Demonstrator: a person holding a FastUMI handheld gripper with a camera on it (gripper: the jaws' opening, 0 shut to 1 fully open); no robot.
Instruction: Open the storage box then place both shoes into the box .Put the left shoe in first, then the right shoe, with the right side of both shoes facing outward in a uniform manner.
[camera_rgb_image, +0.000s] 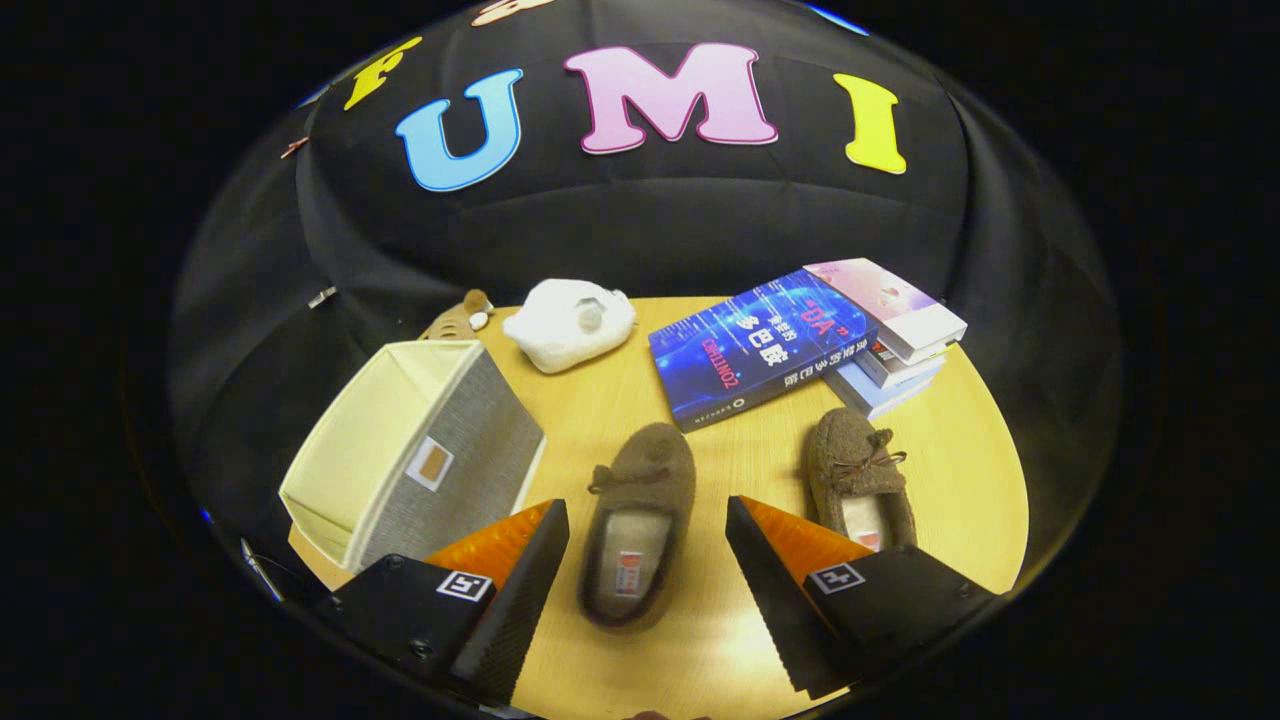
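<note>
A brown slipper lies on the round wooden table, toe pointing away, right between the fingers of my gripper, which stands open around it without touching. A second brown slipper lies just ahead of the right finger, partly hidden behind it. The storage box, grey fabric with a cream lining, stands open-topped beyond the left finger at the table's edge.
A white plush toy and a small brown plush lie at the back of the table. A blue book rests against a stack of books beyond the slippers.
</note>
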